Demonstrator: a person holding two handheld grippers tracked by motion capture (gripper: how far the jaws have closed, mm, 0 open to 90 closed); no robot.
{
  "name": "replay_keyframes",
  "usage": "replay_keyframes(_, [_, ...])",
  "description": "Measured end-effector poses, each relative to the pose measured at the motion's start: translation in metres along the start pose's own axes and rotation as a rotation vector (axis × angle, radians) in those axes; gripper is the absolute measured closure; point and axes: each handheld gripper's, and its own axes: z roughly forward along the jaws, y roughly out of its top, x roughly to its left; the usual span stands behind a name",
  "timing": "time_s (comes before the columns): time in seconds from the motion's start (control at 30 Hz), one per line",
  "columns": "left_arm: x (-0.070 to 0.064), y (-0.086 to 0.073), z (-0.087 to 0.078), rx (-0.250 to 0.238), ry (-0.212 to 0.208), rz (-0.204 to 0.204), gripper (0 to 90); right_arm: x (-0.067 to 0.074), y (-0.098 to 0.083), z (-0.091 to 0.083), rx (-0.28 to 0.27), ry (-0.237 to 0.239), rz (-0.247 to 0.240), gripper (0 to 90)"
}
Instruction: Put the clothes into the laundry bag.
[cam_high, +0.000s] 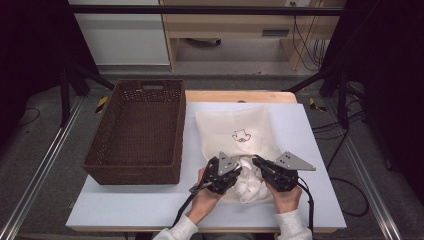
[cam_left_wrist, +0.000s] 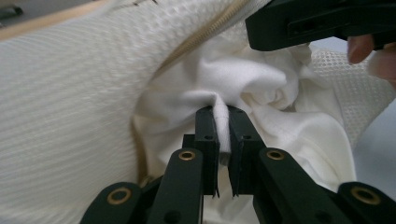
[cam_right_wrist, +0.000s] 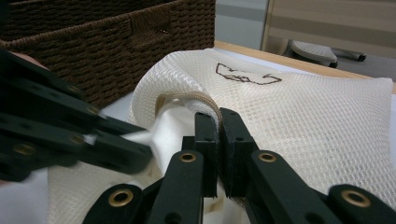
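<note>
Two grippers work at the mouth of the mesh bag (cam_high: 235, 131), which lies on the table (cam_high: 320, 200) at 3 o'clock of the basket (cam_high: 140, 130). My right gripper (cam_right_wrist: 218, 122) pinches the bag's rim, and my left gripper (cam_left_wrist: 223, 122) is clamped on a fold of white cloth (cam_left_wrist: 261, 93) bunched at the opening. I judge the step to be drawing the cloth out; next, pull toward 6 o'clock while the right holds, both hands low and level, jaws converging.

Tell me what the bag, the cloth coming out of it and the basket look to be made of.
Bag: cream mesh fabric, grid weave showing, likely synthetic. Cloth: soft white fabric, matte, folds softly, perhaps cotton. Basket: dark brown woven wicker or rattan-like strands; braided rim visible.
</note>
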Motion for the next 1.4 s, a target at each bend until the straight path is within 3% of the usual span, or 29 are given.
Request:
replay_keyframes(0.1, [0.001, -0.002, 0.027, 0.061, 0.069, 0.031, 82.4, 0.0, 0.0, -0.001, -0.004, 0.003, 0.001, 86.9])
replay_keyframes(0.13, [0.002, -0.002, 0.032, 0.075, 0.072, 0.037, 82.3, 0.0, 0.0, -0.001, -0.005, 0.006, 0.002, 86.9])
replay_keyframes(0.2, [0.003, -0.002, 0.033, 0.072, 0.071, 0.012, 81.8, 0.0, 0.0, -0.001, -0.002, 0.005, 0.004, 86.9])
replay_keyframes(0.3, [-0.002, -0.002, 0.022, 0.064, 0.066, 0.015, 71.4, -0.001, 0.0, -0.001, -0.002, 0.01, 0.007, 86.9])
replay_keyframes(0.37, [-0.005, -0.001, 0.008, 0.056, 0.032, 0.024, 47.8, -0.001, 0.0, -0.001, -0.002, 0.008, 0.003, 86.8])
replay_keyframes(0.4, [-0.007, -0.001, 0.0, 0.046, 0.04, 0.037, 42.2, -0.001, 0.0, -0.002, -0.004, 0.008, 0.003, 86.9])
replay_keyframes(0.53, [-0.008, -0.006, -0.034, 0.001, 0.045, 0.064, 31.9, -0.002, 0.0, -0.002, -0.006, 0.005, 0.001, 86.8])
replay_keyframes(0.67, [0.007, -0.018, -0.048, 0.043, 0.06, 0.019, 33.0, -0.001, 0.0, -0.002, -0.002, 0.003, 0.0, 86.7])
replay_keyframes(0.77, [0.017, -0.032, -0.043, 0.107, 0.029, -0.023, 42.4, -0.002, -0.001, -0.002, -0.002, 0.005, -0.004, 86.7])
replay_keyframes(0.87, [0.021, -0.045, -0.038, 0.153, -0.017, -0.064, 59.5, -0.002, -0.001, -0.002, -0.001, 0.006, -0.001, 86.8])
replay_keyframes(1.0, [0.022, -0.053, -0.045, 0.15, -0.027, -0.061, 81.1, -0.001, 0.0, -0.002, 0.0, 0.003, -0.003, 86.8])
replay_keyframes(1.2, [0.017, -0.074, -0.076, 0.144, 0.014, -0.019, 83.0, 0.0, 0.003, -0.006, -0.012, 0.003, -0.01, 86.7])
replay_keyframes(1.3, [0.018, -0.087, -0.076, 0.145, 0.023, -0.029, 81.5, 0.002, 0.002, -0.004, 0.007, 0.011, -0.005, 86.5])
replay_keyframes(1.4, [0.021, -0.091, -0.071, 0.14, 0.007, -0.05, 75.0, 0.004, 0.0, 0.003, 0.043, 0.013, -0.011, 85.1])
